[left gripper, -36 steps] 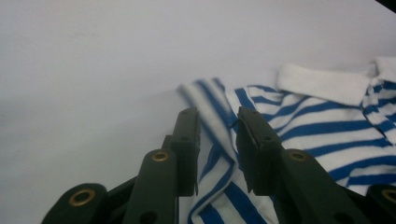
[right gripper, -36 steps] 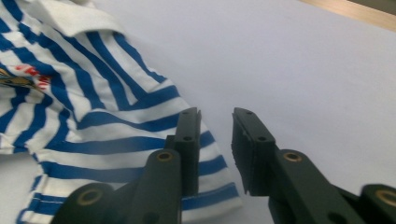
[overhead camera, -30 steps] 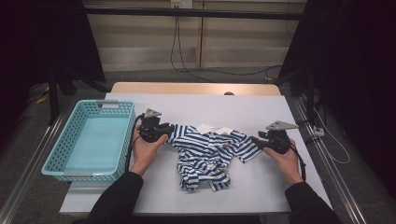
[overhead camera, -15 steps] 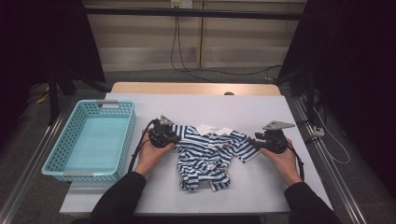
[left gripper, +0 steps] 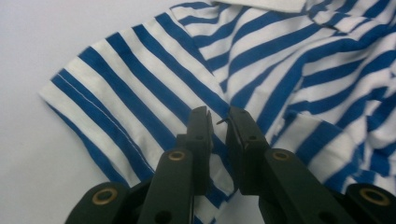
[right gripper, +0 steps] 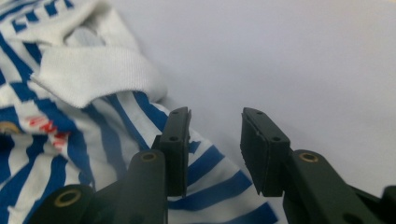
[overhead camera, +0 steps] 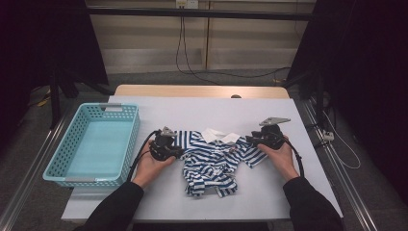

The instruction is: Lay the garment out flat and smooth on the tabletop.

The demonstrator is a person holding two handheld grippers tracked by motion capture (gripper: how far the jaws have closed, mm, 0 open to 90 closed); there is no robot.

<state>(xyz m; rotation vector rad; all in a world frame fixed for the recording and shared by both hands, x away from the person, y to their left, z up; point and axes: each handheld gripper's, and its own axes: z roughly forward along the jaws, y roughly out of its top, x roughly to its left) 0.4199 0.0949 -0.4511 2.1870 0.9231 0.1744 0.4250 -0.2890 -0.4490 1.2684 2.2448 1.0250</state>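
Observation:
A blue-and-white striped polo shirt [overhead camera: 211,159] with a white collar [overhead camera: 215,135] lies crumpled in the middle of the white table [overhead camera: 202,113]. My left gripper [overhead camera: 181,153] rests on the shirt's left sleeve. Its jaws have just been closing; in the left gripper view [left gripper: 217,119] a narrow gap stays between them, with striped cloth [left gripper: 154,70] showing in it. My right gripper [overhead camera: 249,141] is at the shirt's right sleeve. Its jaws [right gripper: 215,119] have been closing too but stand well apart, low over the sleeve's edge [right gripper: 205,186], near the collar [right gripper: 93,74].
A light blue plastic basket [overhead camera: 131,139] stands at the table's left side, close to my left hand, with nothing in it. Bare tabletop lies behind the shirt and to its right. Dark curtains and cables hang beyond the far edge.
My left gripper has moved towards me and slightly right onto the left sleeve, and its jaws have narrowed. My right gripper has slid left onto the right sleeve. The shirt lies as before.

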